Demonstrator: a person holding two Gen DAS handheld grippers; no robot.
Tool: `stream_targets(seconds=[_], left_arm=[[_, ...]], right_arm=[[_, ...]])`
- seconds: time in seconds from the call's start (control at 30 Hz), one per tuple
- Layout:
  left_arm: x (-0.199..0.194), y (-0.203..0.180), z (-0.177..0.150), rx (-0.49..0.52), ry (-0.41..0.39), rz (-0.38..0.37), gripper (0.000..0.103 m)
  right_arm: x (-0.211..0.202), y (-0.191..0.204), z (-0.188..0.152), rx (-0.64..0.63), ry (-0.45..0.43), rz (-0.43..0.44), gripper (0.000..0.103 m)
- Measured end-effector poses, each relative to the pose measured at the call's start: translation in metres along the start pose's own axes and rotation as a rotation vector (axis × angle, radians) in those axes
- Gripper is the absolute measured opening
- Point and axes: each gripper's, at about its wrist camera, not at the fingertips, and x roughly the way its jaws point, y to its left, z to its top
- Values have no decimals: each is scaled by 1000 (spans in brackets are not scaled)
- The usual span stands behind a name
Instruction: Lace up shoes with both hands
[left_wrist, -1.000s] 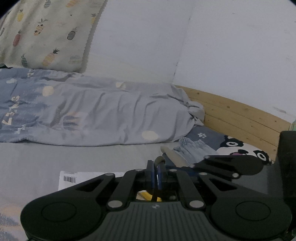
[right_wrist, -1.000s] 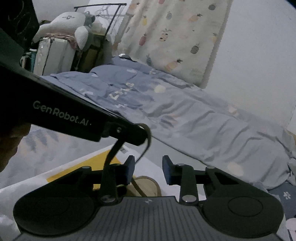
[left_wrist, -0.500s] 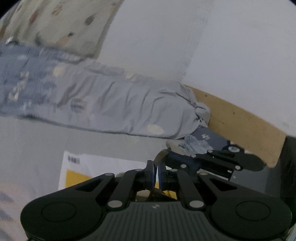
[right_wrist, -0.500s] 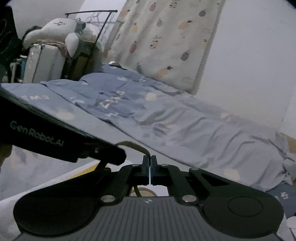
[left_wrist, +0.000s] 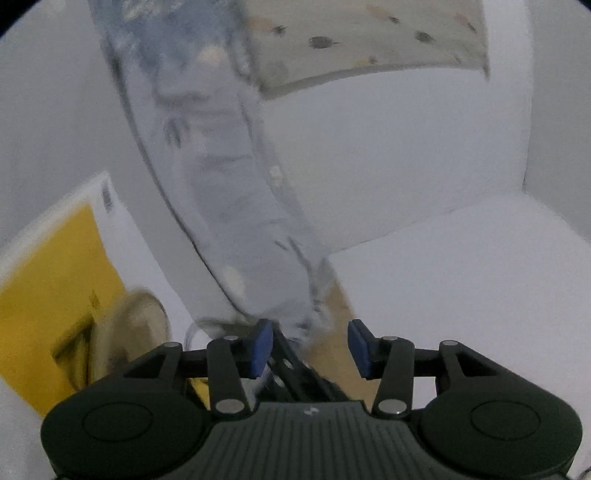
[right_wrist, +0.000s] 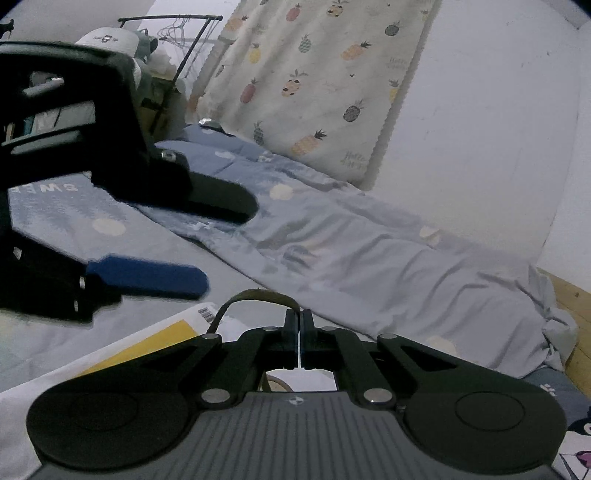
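Note:
An olive-brown shoelace (right_wrist: 255, 295) arches up from the lower left into my right gripper (right_wrist: 300, 321), which is shut on it. A sliver of the tan shoe (right_wrist: 277, 382) shows under that gripper's linkage. The shoe (left_wrist: 125, 332) is a tan blur at the lower left of the left wrist view, on a yellow and white sheet (left_wrist: 55, 277). My left gripper (left_wrist: 310, 347) is rolled onto its side and its jaws are opening, with nothing between the blue pads. From the right wrist view the left gripper (right_wrist: 229, 247) hangs just left of the lace, apart from it.
A rumpled blue-grey duvet (right_wrist: 351, 240) lies across the bed behind the shoe. A pineapple-print curtain (right_wrist: 314, 85) hangs on the far wall. A wooden bed frame (right_wrist: 576, 314) and a panda-print cushion (right_wrist: 576, 435) are at the right, a clothes rack (right_wrist: 177, 48) at the far left.
My right gripper closed on the lace and keeps hold of it. My left gripper let the lace go, opened, rolled onto its side and sank.

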Motion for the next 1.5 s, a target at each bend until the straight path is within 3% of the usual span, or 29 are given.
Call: stream_targets(seconds=[0.1,0.33,0.7,0.77,0.8,0.93,1.03,1.23,1.4,1.5], left_arm=[[4,15,-5,-129,12,-27,43],[7,33,-10,-246,-59,-8,43],[2,30,-5,-224,-198,71,41],[1,31,-2,-219,-214,78,38],[1,30,-1,-215,-218,77,31],[-1,27,3,-173,-229,96,19],[-2,21,7,-94,-243,144,15],[0,-14,5,225,-250,269,12],[0,-25,3,341,-269,299,11],[0,-26,2,353,-279,305,11]], right_arm=[[2,0,0,1,3,-2,0],[1,-3,2,7,-6,23,0],[-5,-1,-2,-1,-19,48,0],[-10,1,-4,0,-19,54,0],[-11,1,-5,0,-20,56,0],[-15,2,-8,5,-10,56,0],[-15,0,-11,20,7,56,0],[-5,-12,-23,107,66,86,0],[-4,-17,-28,140,87,92,0],[-5,-18,-28,142,92,97,0]])
